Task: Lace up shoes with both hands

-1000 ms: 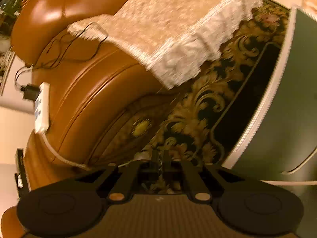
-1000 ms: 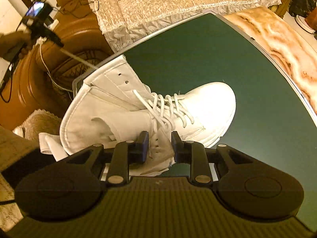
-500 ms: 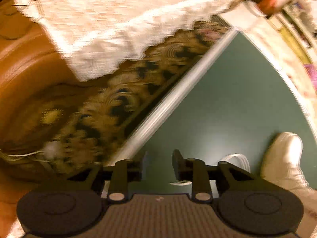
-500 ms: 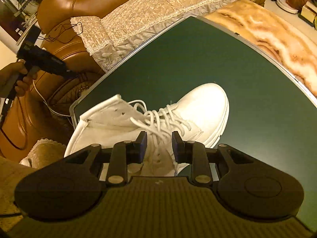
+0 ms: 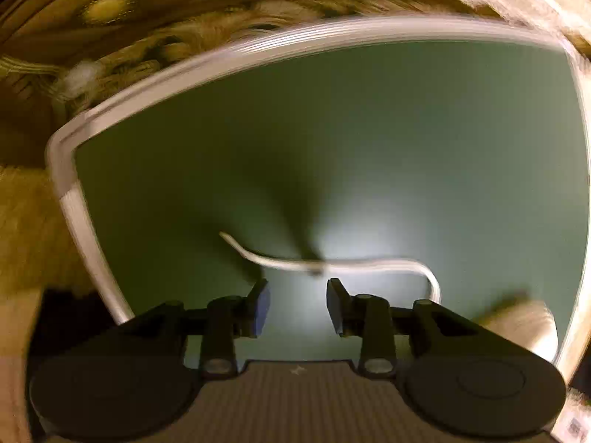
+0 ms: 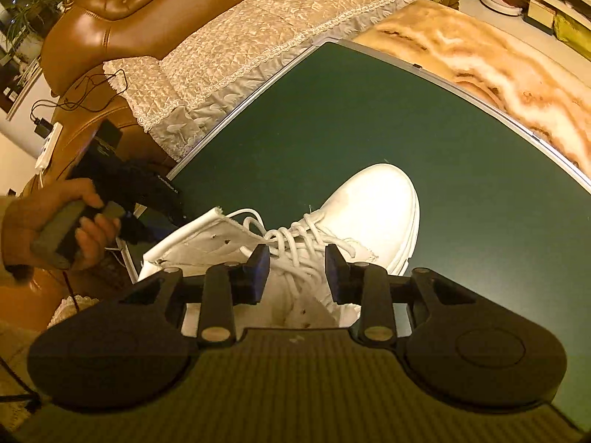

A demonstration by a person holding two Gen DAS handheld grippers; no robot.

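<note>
Reaching for the loose lace end (image 5: 332, 265) lying on the green board (image 5: 406, 140) just ahead of my empty left gripper (image 5: 297, 306), its jaws just opening, I judge I must close on it, while my right gripper (image 6: 295, 271) hovers, jaws parted and widening, over the white shoe (image 6: 369, 206).

**A warm, yellow-lit living room**

A brown leather sofa (image 6: 147, 11) carries a cream lace cover (image 6: 280, 37). Beside it stands a dark green table (image 6: 369, 118) with a pale rim. A marbled beige floor (image 6: 498, 74) lies behind.
</note>
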